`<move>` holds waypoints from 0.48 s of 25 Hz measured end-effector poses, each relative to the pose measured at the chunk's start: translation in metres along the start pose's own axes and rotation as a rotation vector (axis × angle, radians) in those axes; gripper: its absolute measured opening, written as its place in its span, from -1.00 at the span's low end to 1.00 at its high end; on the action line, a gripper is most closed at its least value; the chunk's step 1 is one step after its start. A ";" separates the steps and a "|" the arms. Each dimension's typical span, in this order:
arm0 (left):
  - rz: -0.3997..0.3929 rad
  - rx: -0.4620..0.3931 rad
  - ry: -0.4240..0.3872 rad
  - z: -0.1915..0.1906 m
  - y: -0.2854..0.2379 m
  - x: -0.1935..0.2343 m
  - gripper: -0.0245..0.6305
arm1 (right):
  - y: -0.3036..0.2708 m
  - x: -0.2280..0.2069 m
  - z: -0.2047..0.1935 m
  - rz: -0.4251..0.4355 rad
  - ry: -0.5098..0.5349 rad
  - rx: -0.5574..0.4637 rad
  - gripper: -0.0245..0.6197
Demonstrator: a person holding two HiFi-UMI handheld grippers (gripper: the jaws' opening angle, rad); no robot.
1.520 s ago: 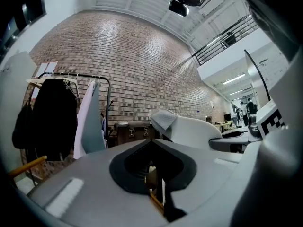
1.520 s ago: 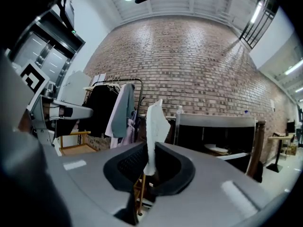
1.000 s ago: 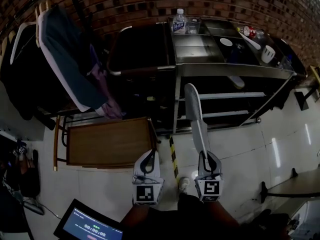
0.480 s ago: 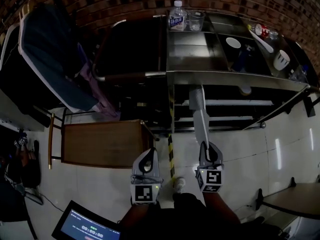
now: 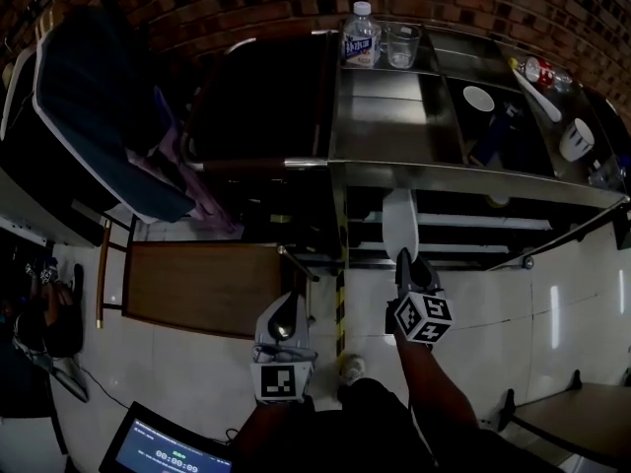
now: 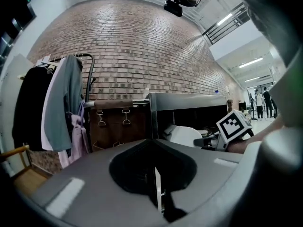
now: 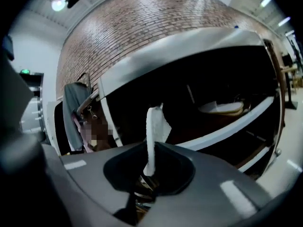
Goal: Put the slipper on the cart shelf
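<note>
Two grippers in play, but biggest stuff first. A stainless steel cart point(image 5: 473, 171) fills the upper right of the head view, backed against a brick wall, with open shelves under its top. To its left is a clothes rack point(image 5: 94, 106) hung with dark and grey jackets, and a low wooden table point(image 5: 207, 284) sits on the tiled floor in front of that.

The slipper point(image 5: 399, 223) is white and long. It's up in the air right in front of the cart's lower shelves, with its far end reaching in under the top edge. I can't tell whether it touches a shelf rail. The right gripper point(image 5: 404, 261) has it pinched by the near end, jaws closed down tight on it. In the right gripper view the slipper sticks up edge-on from between them. That view also shows a second slipper point(image 7: 222, 108) lying flat on a shelf deeper inside the cart.

The left gripper point(image 5: 284, 305) hangs lower and to the left, over the floor beside the table's corner, with its jaws together and nothing between them.

Small stuff on the cart top: a water bottle point(image 5: 361, 37) with a glass tumbler point(image 5: 400, 45) just beside it, and a white bowl point(image 5: 478, 99) off to the right.
</note>
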State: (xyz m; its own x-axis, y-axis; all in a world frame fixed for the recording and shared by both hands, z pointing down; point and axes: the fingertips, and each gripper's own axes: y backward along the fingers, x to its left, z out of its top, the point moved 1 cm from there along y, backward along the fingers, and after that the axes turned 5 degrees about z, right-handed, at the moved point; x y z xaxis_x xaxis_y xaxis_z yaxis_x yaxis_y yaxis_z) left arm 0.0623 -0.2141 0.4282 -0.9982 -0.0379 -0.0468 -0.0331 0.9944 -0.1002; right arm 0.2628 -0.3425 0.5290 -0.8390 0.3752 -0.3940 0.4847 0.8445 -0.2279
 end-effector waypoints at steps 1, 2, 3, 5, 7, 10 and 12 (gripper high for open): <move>0.004 -0.006 0.002 0.001 -0.001 0.000 -0.88 | -0.011 -0.005 0.001 0.005 -0.064 -0.002 -0.81; 0.007 -0.008 0.001 0.002 -0.001 -0.001 -0.88 | -0.023 -0.010 0.002 0.006 -0.135 -0.006 -0.81; 0.007 -0.003 -0.003 0.001 0.000 -0.002 -0.88 | -0.034 -0.016 0.004 0.007 -0.208 -0.012 -0.81; 0.009 0.011 -0.017 -0.001 0.001 -0.005 -0.88 | -0.055 -0.028 0.006 0.013 -0.352 -0.022 -0.81; 0.019 0.026 -0.015 -0.002 0.003 -0.006 -0.88 | -0.075 -0.038 0.002 0.028 -0.478 -0.012 -0.81; 0.032 0.026 -0.026 -0.002 0.005 -0.004 -0.88 | -0.096 -0.050 -0.005 0.039 -0.609 0.009 -0.80; 0.047 0.035 -0.018 -0.004 0.006 0.000 -0.88 | -0.104 -0.055 -0.009 0.041 -0.687 0.010 -0.79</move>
State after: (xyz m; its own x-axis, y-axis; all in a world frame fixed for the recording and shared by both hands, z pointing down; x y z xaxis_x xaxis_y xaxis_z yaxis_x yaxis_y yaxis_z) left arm 0.0615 -0.2074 0.4319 -0.9975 0.0071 -0.0698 0.0163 0.9911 -0.1319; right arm 0.2567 -0.4474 0.5822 -0.4746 0.0766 -0.8769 0.5175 0.8301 -0.2076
